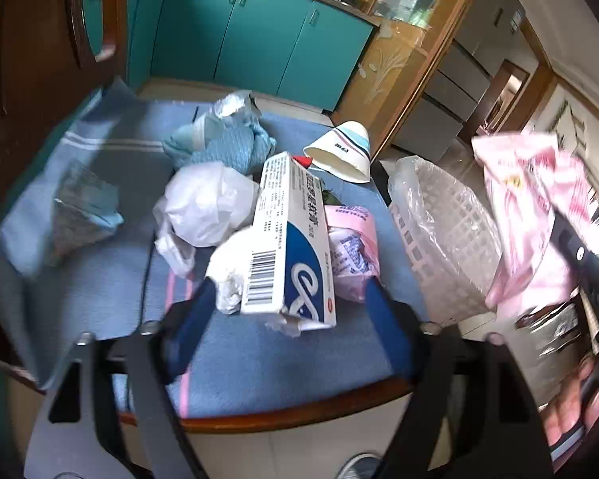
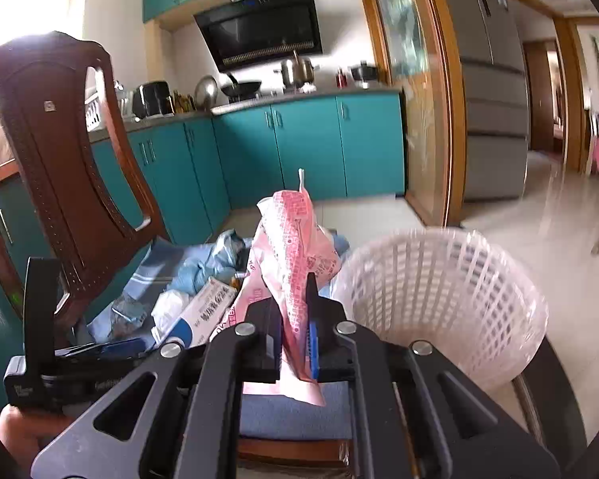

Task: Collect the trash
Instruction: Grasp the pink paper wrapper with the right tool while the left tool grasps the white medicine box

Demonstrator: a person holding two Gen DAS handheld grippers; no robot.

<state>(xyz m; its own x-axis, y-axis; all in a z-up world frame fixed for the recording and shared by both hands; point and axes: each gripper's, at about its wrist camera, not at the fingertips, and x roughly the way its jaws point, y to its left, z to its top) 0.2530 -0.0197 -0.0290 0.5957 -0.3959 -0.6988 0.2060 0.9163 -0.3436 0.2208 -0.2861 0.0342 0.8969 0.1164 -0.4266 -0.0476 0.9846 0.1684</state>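
Observation:
Trash lies on a chair seat covered with a blue towel (image 1: 259,359). My left gripper (image 1: 287,279) is open around a white and blue carton box (image 1: 287,239), its fingers on either side. Beside the box lie a white plastic bag (image 1: 207,203), a pink wrapper (image 1: 351,255), a blue cloth-like bag (image 1: 227,139) and a paper cup (image 1: 343,151). My right gripper (image 2: 293,299) is shut on a pink plastic wrapper (image 2: 295,235), held up left of the white lined basket (image 2: 439,299). The held wrapper also shows in the left wrist view (image 1: 531,207).
The basket (image 1: 443,239) stands on the floor right of the chair. The wooden chair back (image 2: 60,151) rises at the left. Teal kitchen cabinets (image 2: 299,143) and a fridge (image 2: 491,80) stand behind. A clear crumpled packet (image 1: 80,207) lies on the seat's left.

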